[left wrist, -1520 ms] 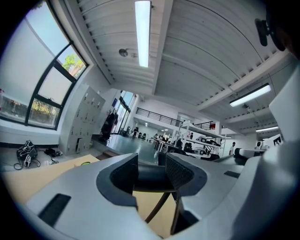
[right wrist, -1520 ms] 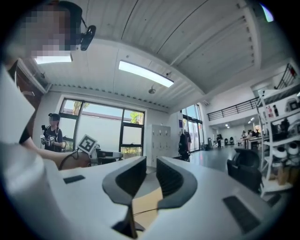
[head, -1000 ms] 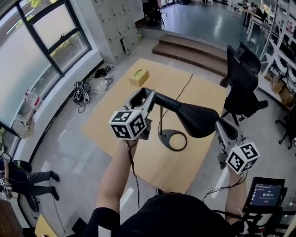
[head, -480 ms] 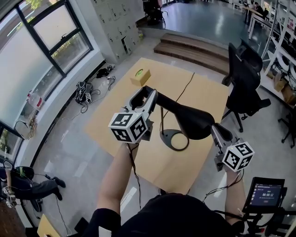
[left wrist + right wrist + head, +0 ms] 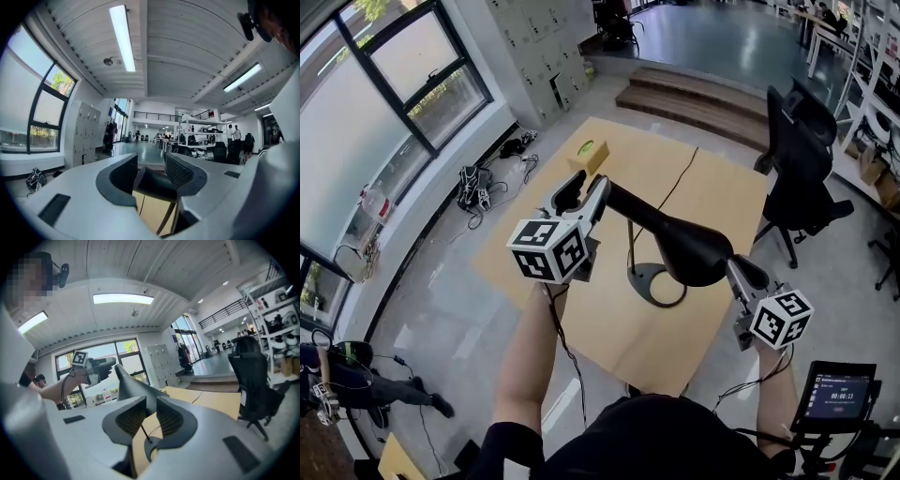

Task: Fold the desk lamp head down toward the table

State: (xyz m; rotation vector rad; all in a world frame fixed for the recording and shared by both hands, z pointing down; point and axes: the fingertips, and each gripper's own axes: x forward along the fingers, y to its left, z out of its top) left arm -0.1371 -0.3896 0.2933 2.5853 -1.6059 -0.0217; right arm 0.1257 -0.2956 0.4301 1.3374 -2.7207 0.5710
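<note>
Lamp head (image 5: 694, 246) hangs above the table (image 5: 712, 187) centre. Left gripper (image 5: 584, 190) clamps its narrow end; right gripper (image 5: 737, 267) clamps its wide rim. Only the head view shows open table all round the base (image 5: 645, 276).

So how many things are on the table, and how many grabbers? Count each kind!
Desk lamp: 1
Small box: 1
Cable: 1
Grippers: 2, the left gripper and the right gripper, both closed on the lamp
Total: 5
</note>
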